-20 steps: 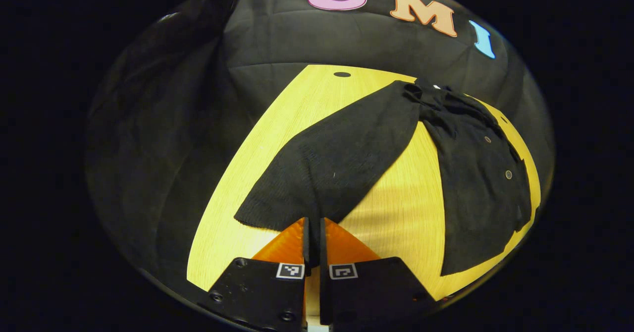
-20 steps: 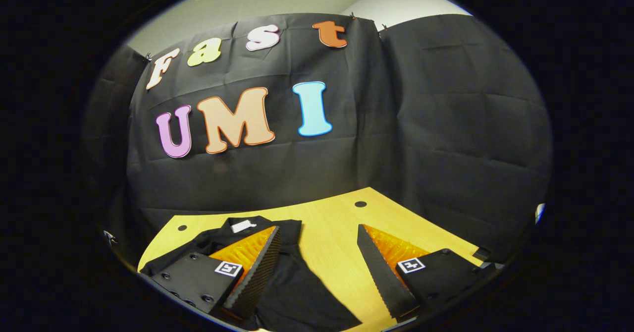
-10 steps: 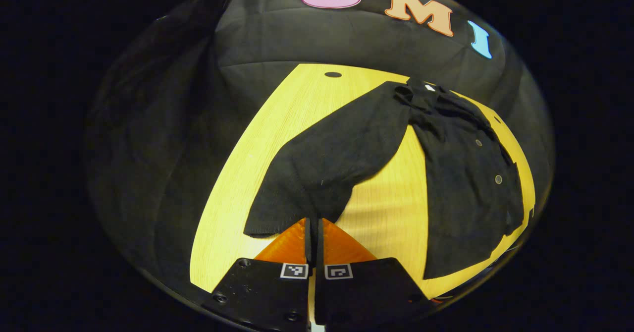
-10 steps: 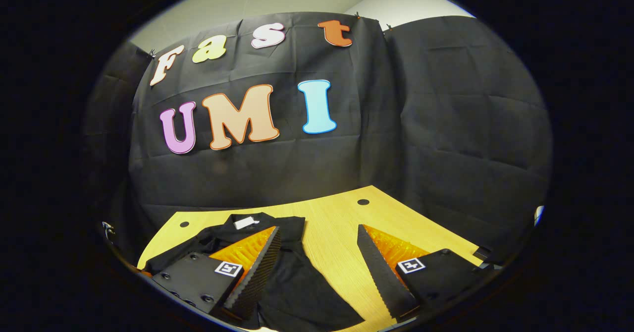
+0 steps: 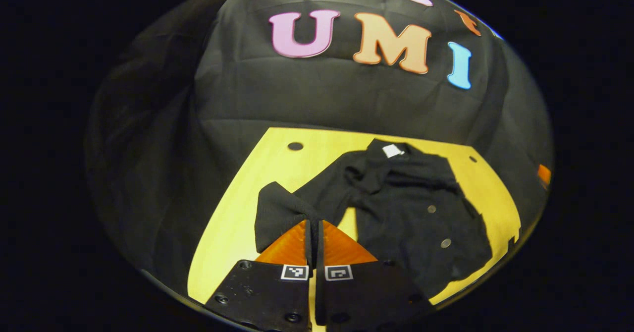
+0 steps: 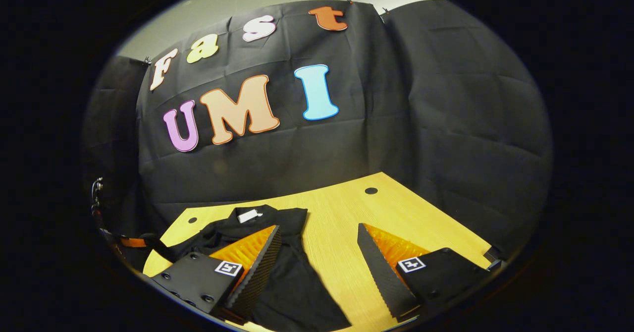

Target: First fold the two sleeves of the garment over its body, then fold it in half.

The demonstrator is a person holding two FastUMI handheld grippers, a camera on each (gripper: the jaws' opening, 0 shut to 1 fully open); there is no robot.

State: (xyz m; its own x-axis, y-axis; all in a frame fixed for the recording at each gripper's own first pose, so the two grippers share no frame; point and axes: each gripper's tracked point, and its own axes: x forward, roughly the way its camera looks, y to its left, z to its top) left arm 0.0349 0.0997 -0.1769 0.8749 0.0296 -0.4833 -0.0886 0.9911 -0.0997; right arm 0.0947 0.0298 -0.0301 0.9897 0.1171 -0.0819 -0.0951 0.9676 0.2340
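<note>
- Garment (image 5: 411, 213), black and buttoned, lies on the wooden table (image 5: 233, 223), its collar toward the far edge by the cloth wall (image 5: 317, 94).
- Bare wood shows to the left of the sleeve (image 5: 277, 213) in the left gripper view, and to the right of the body in the right gripper view.
- Left gripper (image 5: 314, 228) has its fingers pressed together on the sleeve's end, lifted and bunched.
- Right gripper (image 6: 317, 257) has its fingers wide apart, holding nothing.
- The near hem is cut off behind the fingers.

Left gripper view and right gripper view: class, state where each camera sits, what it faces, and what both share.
Left gripper view: rides the left tool, shut on the sleeve, facing the garment.
Right gripper view: rides the open right tool, looking low across the table.
Shared: garment, white neck tag, table.
</note>
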